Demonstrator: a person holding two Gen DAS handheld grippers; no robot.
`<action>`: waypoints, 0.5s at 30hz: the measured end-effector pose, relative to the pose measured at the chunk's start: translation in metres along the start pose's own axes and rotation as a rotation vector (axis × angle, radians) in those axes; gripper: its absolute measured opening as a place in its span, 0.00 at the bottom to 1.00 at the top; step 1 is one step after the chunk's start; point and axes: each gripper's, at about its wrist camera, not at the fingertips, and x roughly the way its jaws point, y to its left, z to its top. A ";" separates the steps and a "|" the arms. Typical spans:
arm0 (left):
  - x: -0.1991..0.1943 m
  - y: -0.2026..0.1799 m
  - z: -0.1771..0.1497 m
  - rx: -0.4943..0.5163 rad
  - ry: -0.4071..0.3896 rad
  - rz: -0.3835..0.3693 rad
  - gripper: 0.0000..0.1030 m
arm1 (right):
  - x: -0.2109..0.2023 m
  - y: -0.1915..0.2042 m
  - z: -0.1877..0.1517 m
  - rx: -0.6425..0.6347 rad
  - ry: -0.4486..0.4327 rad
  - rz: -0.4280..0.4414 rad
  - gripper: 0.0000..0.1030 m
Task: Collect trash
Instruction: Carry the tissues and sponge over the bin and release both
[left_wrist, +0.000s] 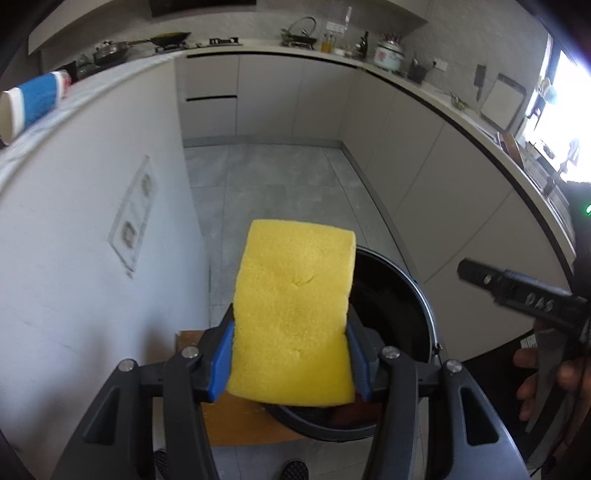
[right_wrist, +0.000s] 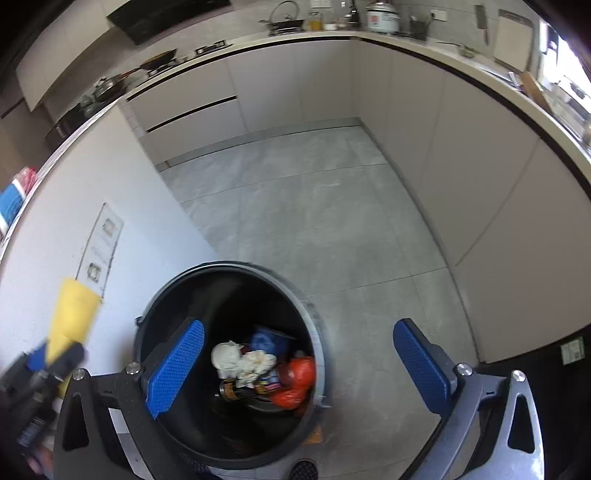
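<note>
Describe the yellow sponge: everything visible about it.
The yellow sponge is a thick rectangular slab of porous foam, plain yellow, with small dents on its face. The left tongs clamp its lower end between blue pads, so it sticks out ahead of them, bowed slightly by the squeeze. It hangs above the near rim of the open black bin, touching nothing else.
</note>
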 end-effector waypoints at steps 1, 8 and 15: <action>0.005 -0.009 -0.001 0.006 0.014 -0.005 0.52 | -0.004 -0.007 -0.001 0.008 -0.010 -0.012 1.00; 0.032 -0.063 -0.008 0.081 0.063 0.072 0.92 | -0.028 -0.055 -0.004 0.067 -0.048 -0.064 1.00; 0.001 -0.068 0.006 0.107 0.028 0.071 0.94 | -0.045 -0.076 0.000 0.123 -0.086 -0.064 1.00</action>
